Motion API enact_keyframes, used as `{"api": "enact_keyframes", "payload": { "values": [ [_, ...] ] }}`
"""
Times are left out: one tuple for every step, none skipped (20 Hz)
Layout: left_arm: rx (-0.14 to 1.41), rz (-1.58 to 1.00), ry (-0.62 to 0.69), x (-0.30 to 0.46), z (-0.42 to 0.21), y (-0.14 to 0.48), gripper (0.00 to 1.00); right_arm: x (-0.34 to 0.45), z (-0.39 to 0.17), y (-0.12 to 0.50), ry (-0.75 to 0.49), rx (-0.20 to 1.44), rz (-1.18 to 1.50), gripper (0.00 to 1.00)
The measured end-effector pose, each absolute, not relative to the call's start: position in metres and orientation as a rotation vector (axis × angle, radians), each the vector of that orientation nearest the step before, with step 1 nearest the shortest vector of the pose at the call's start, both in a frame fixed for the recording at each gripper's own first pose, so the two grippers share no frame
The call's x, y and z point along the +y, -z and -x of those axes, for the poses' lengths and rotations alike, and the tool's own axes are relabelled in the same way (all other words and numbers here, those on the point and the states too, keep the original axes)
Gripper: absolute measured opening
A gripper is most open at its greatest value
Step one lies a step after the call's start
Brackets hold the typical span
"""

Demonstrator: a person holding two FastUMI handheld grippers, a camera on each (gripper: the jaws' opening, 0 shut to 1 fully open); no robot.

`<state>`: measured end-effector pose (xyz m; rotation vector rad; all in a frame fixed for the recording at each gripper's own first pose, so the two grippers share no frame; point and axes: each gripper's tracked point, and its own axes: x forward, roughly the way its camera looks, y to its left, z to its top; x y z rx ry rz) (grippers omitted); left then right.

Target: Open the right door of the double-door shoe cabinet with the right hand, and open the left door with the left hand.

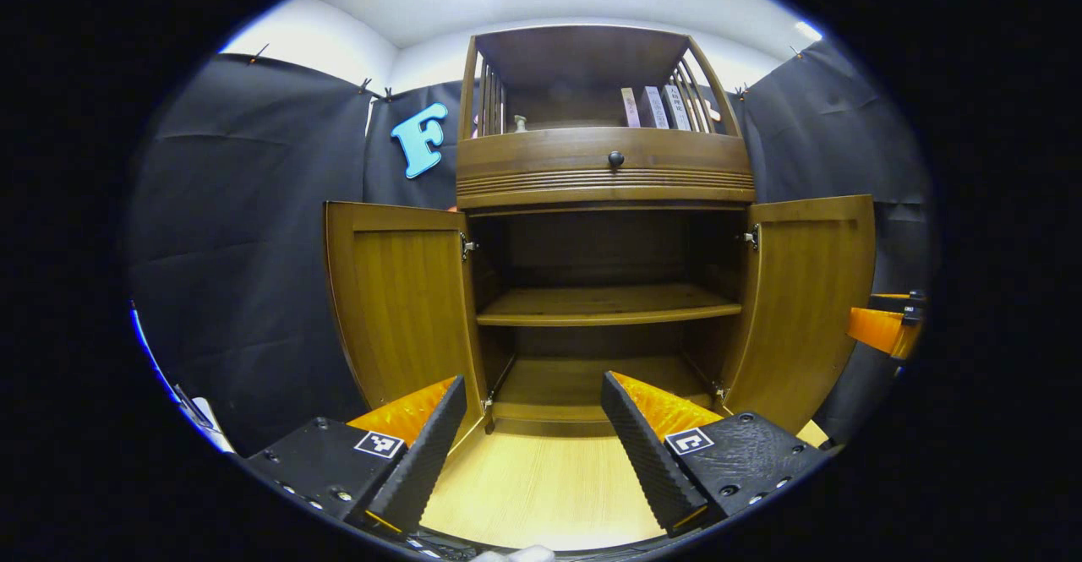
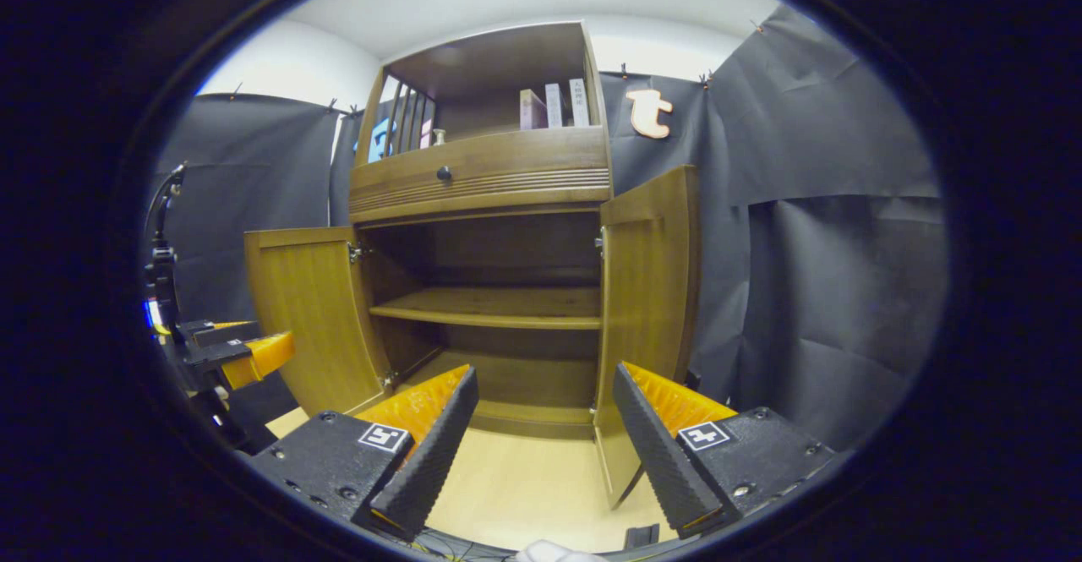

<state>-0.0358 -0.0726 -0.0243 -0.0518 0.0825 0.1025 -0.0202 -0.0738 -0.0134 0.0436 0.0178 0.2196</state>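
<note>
The brown wooden double-door shoe cabinet [image 1: 604,207] stands against the black cloth wall, and both of its doors are swung fully outward. In the left gripper view, the left door [image 1: 401,304] stands out to the left of the cabinet's opening and the right door [image 1: 807,300] to the right, each hanging on its hinges with its inner face showing. Between the two door edges the pale wooden floor [image 1: 541,486] in front of the cabinet lies bare.

The left gripper [image 1: 532,427] sits low before the opening, its fingers spread wide with nothing between them. The right gripper [image 2: 545,427] is likewise spread wide and holds nothing; in its own view the right door [image 2: 647,291] stands edge-on just beyond its right finger. The left gripper [image 2: 254,355] also appears there, beside the left door [image 2: 308,317], apart from it.

Inside the cabinet, one wooden shelf [image 1: 604,304] crosses the middle; it and the bottom board carry nothing. Above the opening is a drawer front with a dark round knob [image 1: 615,158], and the open top compartment holds a few upright books [image 1: 651,107].
</note>
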Motion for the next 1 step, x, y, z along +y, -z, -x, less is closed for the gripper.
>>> {"api": "enact_keyframes", "payload": {
  "values": [
    [0.076,0.053,-0.100,-0.0720,0.0358,0.0221,0.90,-0.0728,0.0203,0.0129,-0.218,0.017,-0.044,0.99]
  ]
}}
